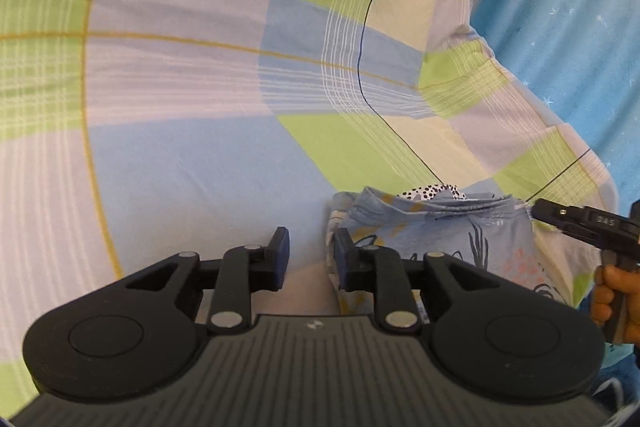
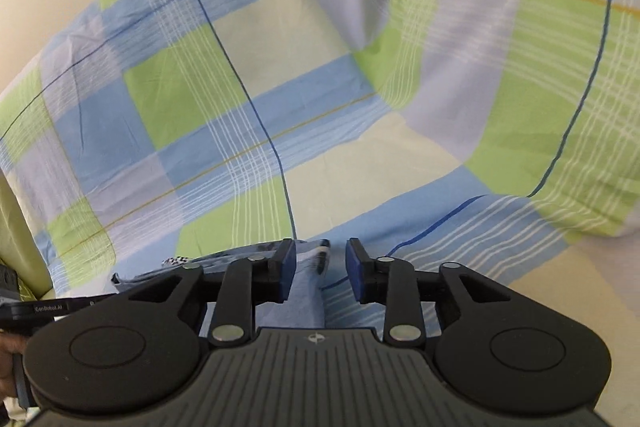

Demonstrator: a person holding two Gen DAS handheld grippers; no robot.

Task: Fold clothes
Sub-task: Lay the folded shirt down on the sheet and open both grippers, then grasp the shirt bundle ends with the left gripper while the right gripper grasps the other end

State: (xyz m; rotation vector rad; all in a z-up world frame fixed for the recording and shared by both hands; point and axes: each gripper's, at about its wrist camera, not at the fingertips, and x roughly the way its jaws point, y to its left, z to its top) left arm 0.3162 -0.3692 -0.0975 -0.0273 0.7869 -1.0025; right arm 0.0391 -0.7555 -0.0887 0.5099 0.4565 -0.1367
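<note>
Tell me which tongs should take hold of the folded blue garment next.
Probably the right tongs: open, with the folded blue garment's edge already between the fingers. The left tongs are open just beside the garment.

My left gripper (image 1: pixel 310 259) covers the near edge of the folded blue garment (image 1: pixel 472 243), so I can't tell whether its right pad touches the cloth. A spotted piece (image 1: pixel 434 191) peeks from behind the fold; most of it is hidden. My right hand (image 1: pixel 614 297) is cut off by the frame edge. From the right wrist, my right gripper (image 2: pixel 321 269) hides most of the garment (image 2: pixel 304 291), and the spotted piece (image 2: pixel 176 260) is too small to make out. The checked sheet (image 2: pixel 280 87) runs past every edge.
</note>
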